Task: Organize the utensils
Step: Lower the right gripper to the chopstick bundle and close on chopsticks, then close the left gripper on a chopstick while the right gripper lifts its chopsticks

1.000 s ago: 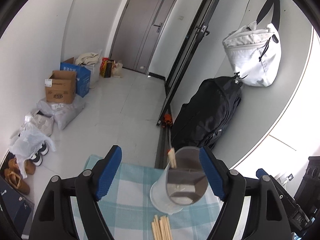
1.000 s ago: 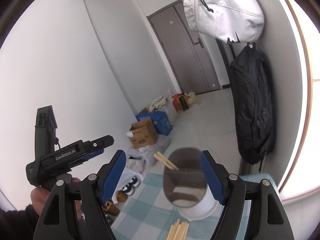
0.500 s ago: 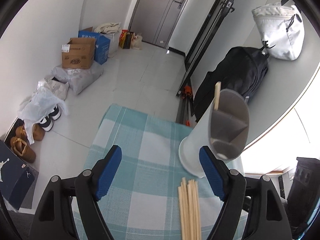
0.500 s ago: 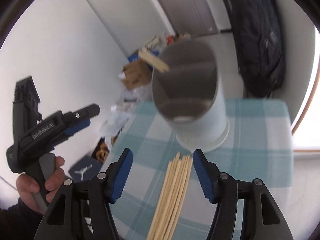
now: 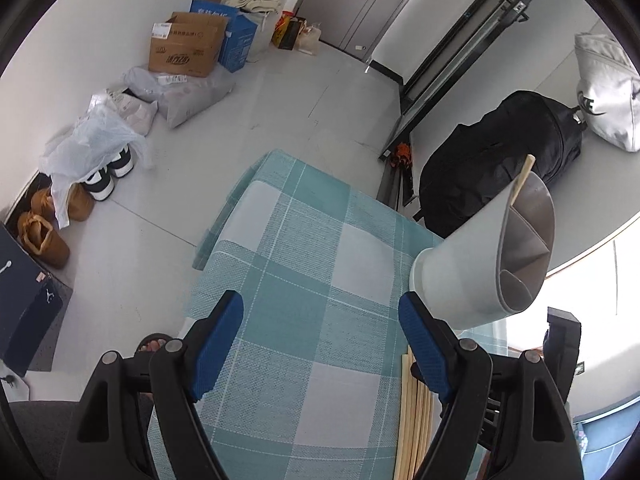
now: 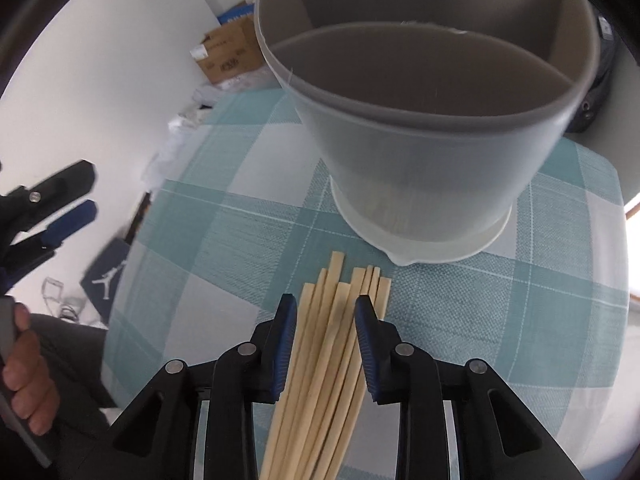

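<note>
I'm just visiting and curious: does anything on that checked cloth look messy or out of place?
Mostly the chopsticks: a loose bundle lies flat on the checked cloth beside the utensil holder, while one chopstick already stands inside. The right gripper straddles the bundle.

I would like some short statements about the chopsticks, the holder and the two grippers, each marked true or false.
1. The chopsticks lie in a bundle on the checked cloth. True.
2. The right gripper has its fingers on either side of the bundle. True.
3. The left gripper holds a chopstick. False: it is open, with nothing between its fingers.
4. The holder is lying on its side. False: it stands upright on the cloth.
5. One chopstick already sticks out of the holder. True.
</note>
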